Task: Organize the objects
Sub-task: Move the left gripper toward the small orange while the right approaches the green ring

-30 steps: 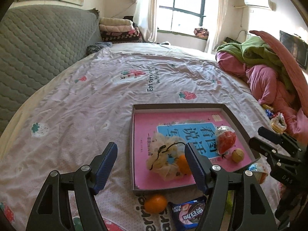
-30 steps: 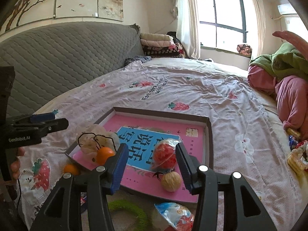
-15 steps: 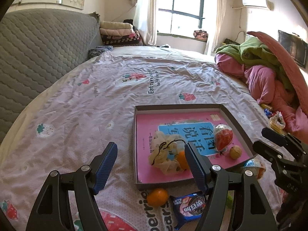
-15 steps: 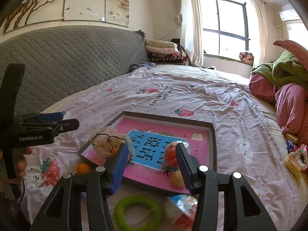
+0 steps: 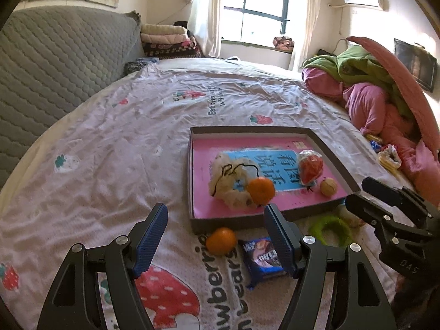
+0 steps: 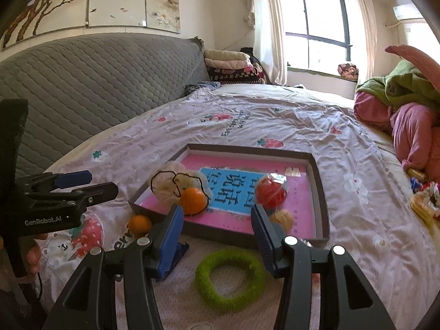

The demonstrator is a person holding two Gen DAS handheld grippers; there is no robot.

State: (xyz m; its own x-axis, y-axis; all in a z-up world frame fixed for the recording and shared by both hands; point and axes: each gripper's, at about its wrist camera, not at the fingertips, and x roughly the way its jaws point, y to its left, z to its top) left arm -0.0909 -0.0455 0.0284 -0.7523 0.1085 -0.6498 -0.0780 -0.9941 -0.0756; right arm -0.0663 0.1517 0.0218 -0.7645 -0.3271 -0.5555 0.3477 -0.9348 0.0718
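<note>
A shallow grey box (image 5: 247,131) with a pink and blue bottom lies on the bed. In it are a cream net bag (image 5: 228,177), an orange (image 5: 261,190), a red wrapped ball (image 5: 310,166) and a walnut (image 5: 328,187). In front of the box lie a second orange (image 5: 220,240), a blue snack packet (image 5: 264,258) and a green fuzzy ring (image 6: 229,279). My left gripper (image 5: 216,242) is open above the loose orange and packet. My right gripper (image 6: 217,236) is open above the ring, in front of the box (image 6: 319,173).
The bed has a strawberry-print sheet (image 5: 123,143) and a grey quilted headboard (image 5: 55,60) on the left. Pink and green bedding (image 5: 379,90) is piled on the right, with small snack packets (image 5: 387,156) beside it. Folded blankets (image 5: 167,40) lie by the window.
Both grippers have pulled back from the box and risen a little. The green ring and the blue packet have come into fuller view. Both grippers stay open and empty.
</note>
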